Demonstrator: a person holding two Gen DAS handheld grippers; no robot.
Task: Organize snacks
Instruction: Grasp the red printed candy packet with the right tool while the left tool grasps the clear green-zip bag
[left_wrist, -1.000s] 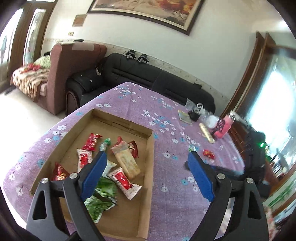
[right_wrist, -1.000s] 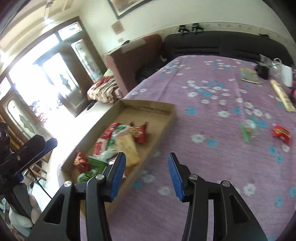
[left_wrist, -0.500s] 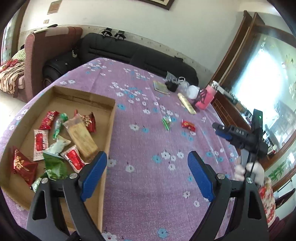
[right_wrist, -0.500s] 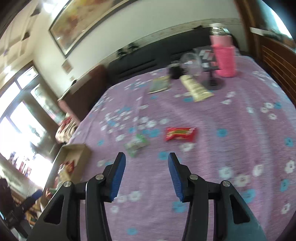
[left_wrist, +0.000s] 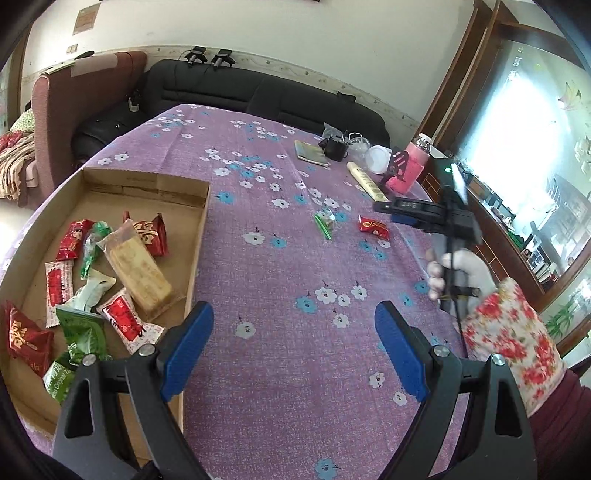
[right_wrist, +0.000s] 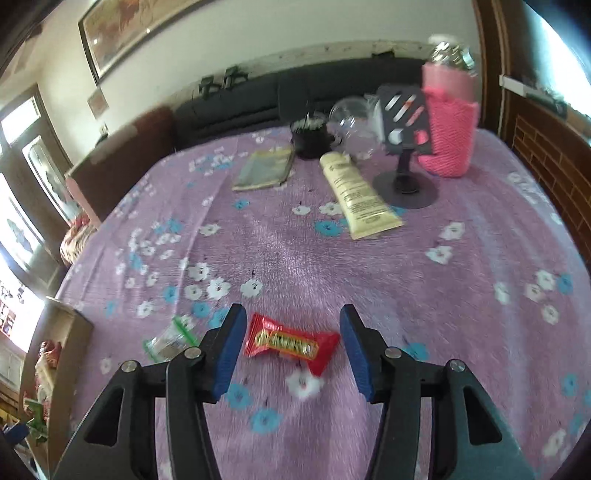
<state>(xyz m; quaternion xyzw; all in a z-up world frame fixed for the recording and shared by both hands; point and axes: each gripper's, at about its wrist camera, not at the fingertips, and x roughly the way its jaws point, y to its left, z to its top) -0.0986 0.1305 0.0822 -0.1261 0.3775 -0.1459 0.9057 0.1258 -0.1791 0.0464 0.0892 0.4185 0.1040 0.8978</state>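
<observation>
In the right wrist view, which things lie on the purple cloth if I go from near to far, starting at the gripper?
Red snack packet between the open fingers of the right gripper → yellow tube → black stand → pink bottle sleeve.

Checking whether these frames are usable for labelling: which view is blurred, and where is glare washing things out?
Right wrist view: motion-blurred throughout, though the red snack packet between the open right gripper fingers is readable; the windows at left are blown out. Left wrist view: sharp, cardboard box snacks legible; the window at right glares white; fisheye bends the edges.
</observation>
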